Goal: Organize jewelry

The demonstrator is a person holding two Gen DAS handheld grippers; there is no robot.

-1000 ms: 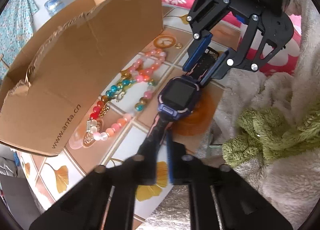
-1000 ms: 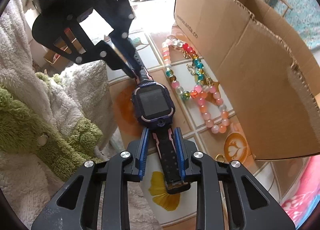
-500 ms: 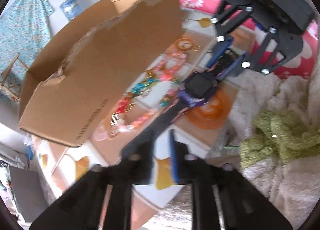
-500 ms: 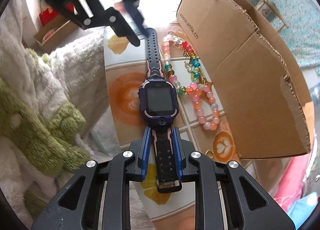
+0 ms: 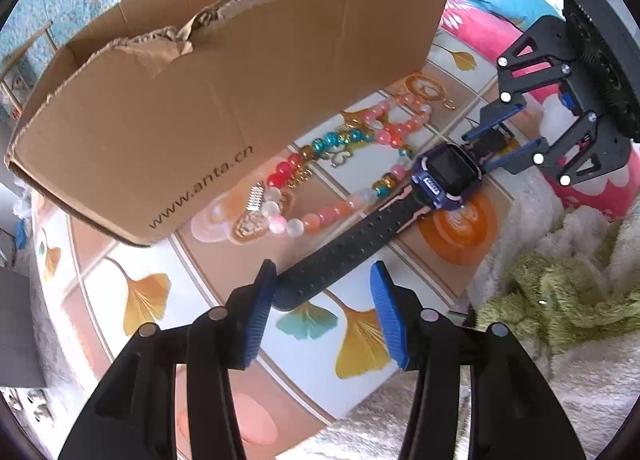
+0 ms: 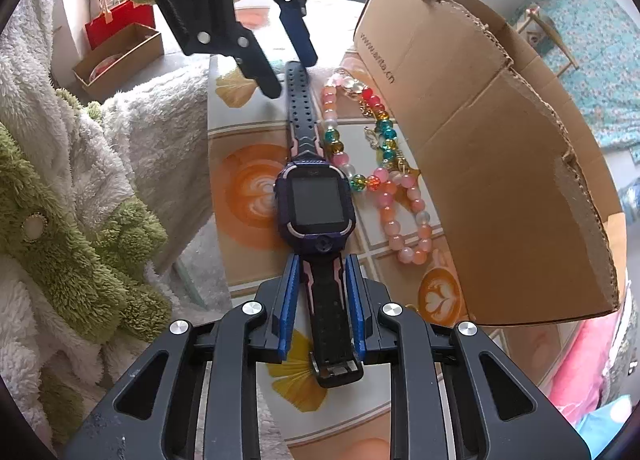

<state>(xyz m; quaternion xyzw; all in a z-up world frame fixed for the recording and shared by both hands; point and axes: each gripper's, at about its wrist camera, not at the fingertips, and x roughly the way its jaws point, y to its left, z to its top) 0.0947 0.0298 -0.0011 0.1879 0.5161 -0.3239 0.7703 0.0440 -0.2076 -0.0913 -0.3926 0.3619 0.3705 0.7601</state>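
Lying flat beside cardboard box (image 6: 500,164), smartwatch (image 6: 316,204), right tool (image 6: 322,308) pinching its buckle strap, left tool (image 5: 322,300) just spreading, astride the other strap end, bead necklace (image 6: 384,180) between watch and box.

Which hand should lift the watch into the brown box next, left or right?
Right, I think. The right gripper is clamped on the watch strap near the buckle. The left gripper has just been opening; the strap's far end lies loose between its jaws. The cardboard box sits beside the watch.
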